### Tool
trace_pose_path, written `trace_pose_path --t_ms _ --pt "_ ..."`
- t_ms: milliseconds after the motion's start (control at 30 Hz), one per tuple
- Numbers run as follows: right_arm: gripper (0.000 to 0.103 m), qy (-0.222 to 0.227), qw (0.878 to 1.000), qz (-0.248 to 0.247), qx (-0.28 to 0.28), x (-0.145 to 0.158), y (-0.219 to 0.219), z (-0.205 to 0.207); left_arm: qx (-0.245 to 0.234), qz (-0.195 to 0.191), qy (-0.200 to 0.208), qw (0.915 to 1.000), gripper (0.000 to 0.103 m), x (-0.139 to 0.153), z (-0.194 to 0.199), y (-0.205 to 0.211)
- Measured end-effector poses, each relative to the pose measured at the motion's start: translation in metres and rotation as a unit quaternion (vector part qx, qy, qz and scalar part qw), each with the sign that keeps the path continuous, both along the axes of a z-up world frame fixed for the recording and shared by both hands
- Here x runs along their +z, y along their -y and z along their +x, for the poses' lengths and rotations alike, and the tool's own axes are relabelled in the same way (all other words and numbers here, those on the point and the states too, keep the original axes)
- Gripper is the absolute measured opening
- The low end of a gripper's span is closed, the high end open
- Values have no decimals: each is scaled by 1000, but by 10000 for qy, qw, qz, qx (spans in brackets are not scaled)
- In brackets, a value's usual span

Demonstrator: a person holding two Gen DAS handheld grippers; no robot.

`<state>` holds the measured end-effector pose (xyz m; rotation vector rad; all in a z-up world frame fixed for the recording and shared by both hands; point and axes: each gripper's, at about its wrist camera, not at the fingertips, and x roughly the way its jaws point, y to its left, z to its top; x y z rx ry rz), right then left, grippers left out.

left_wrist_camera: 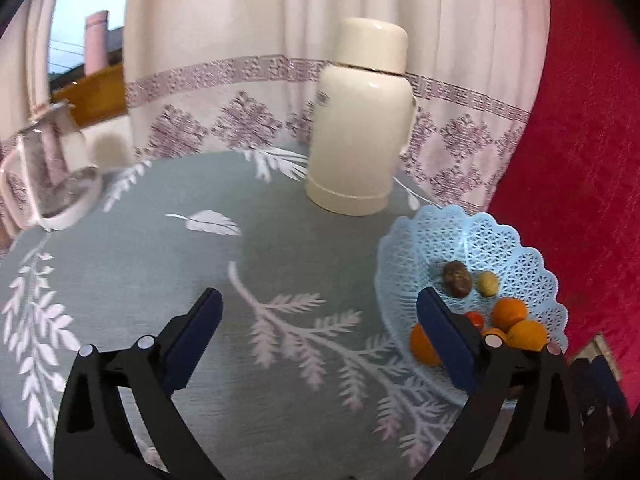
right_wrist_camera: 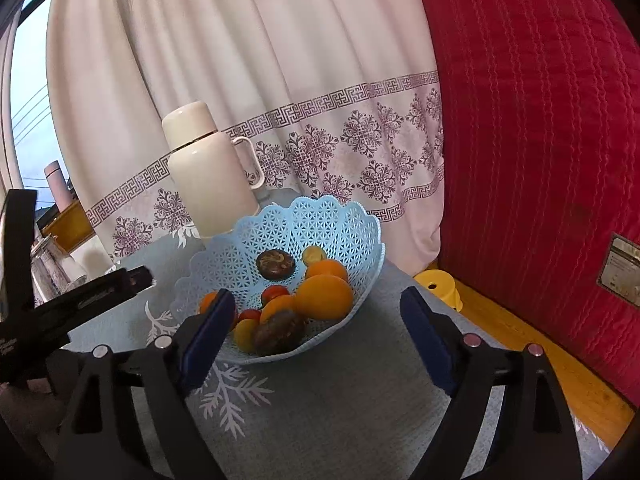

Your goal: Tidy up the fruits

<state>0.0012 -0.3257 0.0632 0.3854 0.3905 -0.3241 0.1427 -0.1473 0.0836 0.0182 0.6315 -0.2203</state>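
Observation:
A light blue lattice basket [left_wrist_camera: 480, 232] [right_wrist_camera: 320, 216] sits at the table's right edge and holds all the fruit I see. Inside lie several oranges [right_wrist_camera: 324, 296] [left_wrist_camera: 509, 312], a brown round fruit [right_wrist_camera: 276, 265] [left_wrist_camera: 456, 278], a dark wrinkled fruit [right_wrist_camera: 278, 332], small red tomatoes [right_wrist_camera: 275, 292] and a small yellow fruit [left_wrist_camera: 488, 283]. My left gripper [left_wrist_camera: 320, 296] is open over the bare cloth just left of the basket, nothing between its fingers; its arm [right_wrist_camera: 80, 300] shows in the right wrist view. My right gripper [right_wrist_camera: 316, 296] is open in front of the basket, empty.
A cream thermos flask [left_wrist_camera: 360, 120] [right_wrist_camera: 208, 168] stands behind the basket. A glass teapot [left_wrist_camera: 48, 168] sits at the table's far left. The grey-green leaf-print cloth [left_wrist_camera: 200, 280] covers the table. A red quilted cushion [right_wrist_camera: 540, 120] and a yellow stool [right_wrist_camera: 438, 282] are to the right.

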Motion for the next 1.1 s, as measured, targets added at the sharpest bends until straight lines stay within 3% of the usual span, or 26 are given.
trace_pose_path --t_ms 267,500,800,900,1100 --pt "91 -109 9997 -123 166 -1 -7 3 124 224 130 9996 100 -4 -13 -13" --pt "94 -248 9992 -222 235 -2 -11 0 -48 283 127 9995 100 -8 -20 -15" --pt "95 -576 9962 -594 284 3 -6 -5 -403 672 355 9963 100 -11 -36 4" --pt "95 -599 9948 -798 193 5 -2 -7 -451 676 373 9960 100 -10 -39 6" --pt "95 -637 9952 -721 182 0 2 -6 -443 649 379 9962 100 -10 -40 6"
